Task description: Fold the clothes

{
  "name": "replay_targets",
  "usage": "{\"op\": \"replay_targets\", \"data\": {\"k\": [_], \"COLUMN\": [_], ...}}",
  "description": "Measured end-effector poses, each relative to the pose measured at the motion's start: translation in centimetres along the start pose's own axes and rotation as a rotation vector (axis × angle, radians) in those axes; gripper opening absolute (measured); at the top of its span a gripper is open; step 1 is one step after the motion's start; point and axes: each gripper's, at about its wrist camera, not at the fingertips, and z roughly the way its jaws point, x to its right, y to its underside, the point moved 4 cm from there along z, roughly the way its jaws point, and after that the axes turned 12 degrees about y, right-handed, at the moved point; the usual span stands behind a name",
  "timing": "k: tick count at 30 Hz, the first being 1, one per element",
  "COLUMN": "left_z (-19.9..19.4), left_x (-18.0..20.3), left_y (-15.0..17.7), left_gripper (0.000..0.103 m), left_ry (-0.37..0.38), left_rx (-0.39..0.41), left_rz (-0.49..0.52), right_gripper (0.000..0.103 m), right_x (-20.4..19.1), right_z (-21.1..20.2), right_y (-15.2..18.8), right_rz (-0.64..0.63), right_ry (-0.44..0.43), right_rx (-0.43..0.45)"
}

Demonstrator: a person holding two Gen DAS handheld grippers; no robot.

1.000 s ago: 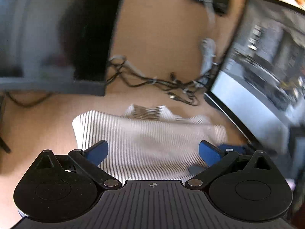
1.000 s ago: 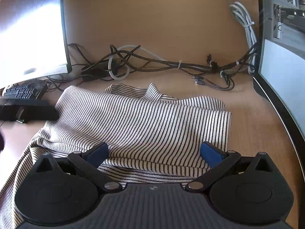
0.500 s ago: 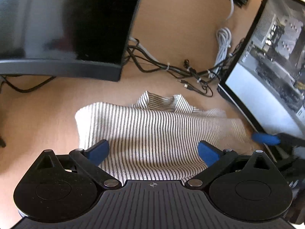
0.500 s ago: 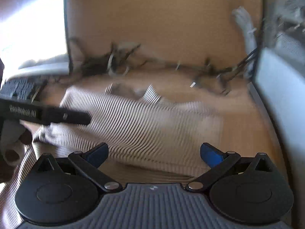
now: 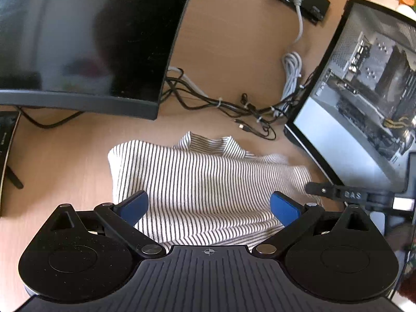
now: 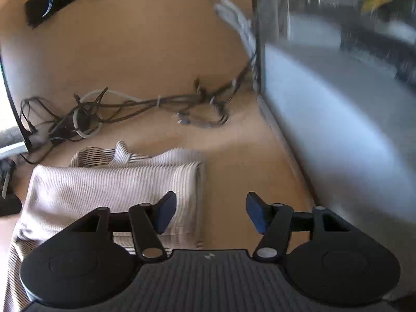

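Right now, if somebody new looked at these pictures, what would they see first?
The striped shirt lies partly folded in the middle of the wooden desk. Behind it are tangled cables, with a dark monitor on the left and an open computer case on the right.

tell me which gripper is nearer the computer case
Right. The right gripper hangs over the shirt's edge beside the computer case; the left gripper is over the shirt's middle.

Both wrist cams: low, shirt [image 5: 208,182] shared
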Motion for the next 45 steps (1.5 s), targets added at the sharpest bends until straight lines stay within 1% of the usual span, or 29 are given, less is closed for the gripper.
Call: {"op": "replay_targets", "data": {"k": [1,2,3,5,7,9,10,12,14,17,18,20,22,23,25,27,29,31,34,37,38,40,42,43,45], "left_z": [0.0,0.1,0.1,0.2,0.2,0.3,0.4,0.8,1.5,2.3,2.5,2.5,2.3,2.0,1.7,1.4,1.1,0.5,-0.7,-1.9,-2.1,-2.7,-3.7,-4.6,-6.4], "left_x": [0.0,-0.2,-0.3,-0.5,-0.7,-0.7,-0.8,-1.0,-1.5,-3.0,-3.7,-5.2,-5.8,-5.8,-5.5,-4.8,-4.1,-3.5,-3.4,-3.5,-3.6,-3.8,-4.1,-4.2,-4.5], "left_y": [0.1,0.1,0.1,0.0,-0.2,-0.2,-0.3,-0.1,0.2,0.4,0.3,-0.1,-0.6,-1.0,-1.3,-1.4,-1.3,-1.2,-1.0,-0.8,-0.7,-0.5,-0.6,-0.6,-0.9], "left_gripper": [0.102,0.103,0.103,0.103,0.103,0.103,0.103,0.103,0.103,0.103,0.103,0.103,0.103,0.103,0.103,0.103,0.103,0.103,0.103,0.103,0.103,0.103,0.103,0.103,0.103], "left_ry": [-0.007,-0.012,-0.017,-0.028,-0.028,-0.03,-0.031,-0.038,-0.059,-0.164,-0.188,-0.203,-0.192,-0.178,-0.178,-0.201,-0.247,-0.284,-0.293,-0.296,-0.298,-0.295,-0.261,-0.228,-0.145], "left_rx": [-0.003,-0.005,-0.008,-0.005,0.001,0.006,0.007,-0.002,-0.026,-0.058,-0.064,-0.065,-0.047,-0.031,-0.025,-0.041,-0.074,-0.097,-0.106,-0.097,-0.095,-0.085,-0.059,-0.037,0.012], "left_rz": [-0.003,-0.009,-0.016,-0.026,-0.036,-0.039,-0.037,-0.033,-0.027,0.004,-0.003,-0.053,-0.093,-0.103,-0.106,-0.097,-0.07,-0.054,-0.08,-0.109,-0.113,-0.133,-0.167,-0.191,-0.223], "right_gripper": [0.013,0.011,0.005,0.004,0.004,0.004,0.004,0.004,0.004,0.004,0.004,0.005,0.012,0.016,0.035,0.037,0.039,0.039,0.039,0.04,0.039,0.009,0.007,0.006,0.005], "right_x": [-0.6,-1.5,-2.4,-3.9,-4.3,-4.2,-3.9,-3.0,-2.2,-1.0,-0.8,-0.7,-1.1,-1.6,-3.0,-4.8,-7.1,-9.1,-10.9,-11.6,-11.9,-12.3,-12.3,-12.1,-10.9], "right_z": [0.2,0.0,-0.6,-2.3,-3.9,-4.4,-4.0,-2.3,0.4,2.8,3.0,2.2,0.9,0.4,0.1,1.3,3.3,5.8,9.2,10.5,10.7,10.6,9.4,8.4,5.0], "right_y": [0.0,-0.3,-0.9,-2.6,-4.8,-6.1,-6.3,-5.8,-3.6,-0.3,0.2,-0.5,-1.9,-2.8,-4.7,-5.6,-6.0,-5.8,-5.2,-4.3,-4.1,-4.3,-4.9,-5.4,-5.9], "right_rz": [-0.001,-0.032,-0.08,-0.147,-0.164,-0.181,-0.185,-0.177,-0.179,-0.174,-0.176,-0.194,-0.221,-0.227,-0.213,-0.203,-0.222,-0.261,-0.293,-0.306,-0.311,-0.314,-0.303,-0.289,-0.265], "right_ry": [-0.043,-0.068,-0.084,-0.111,-0.124,-0.102,-0.084,-0.047,-0.012,0.016,0.02,0.025,0.035,0.021,-0.047,-0.123,-0.177,-0.189,-0.2,-0.216,-0.221,-0.239,-0.254,-0.27,-0.317], "right_rx": [-0.015,0.0,0.036,0.117,0.193,0.245,0.248,0.207,0.112,0.031,0.018,0.022,0.063,0.09,0.113,0.098,0.075,0.049,-0.014,-0.044,-0.048,-0.055,-0.03,-0.014,0.024]}}
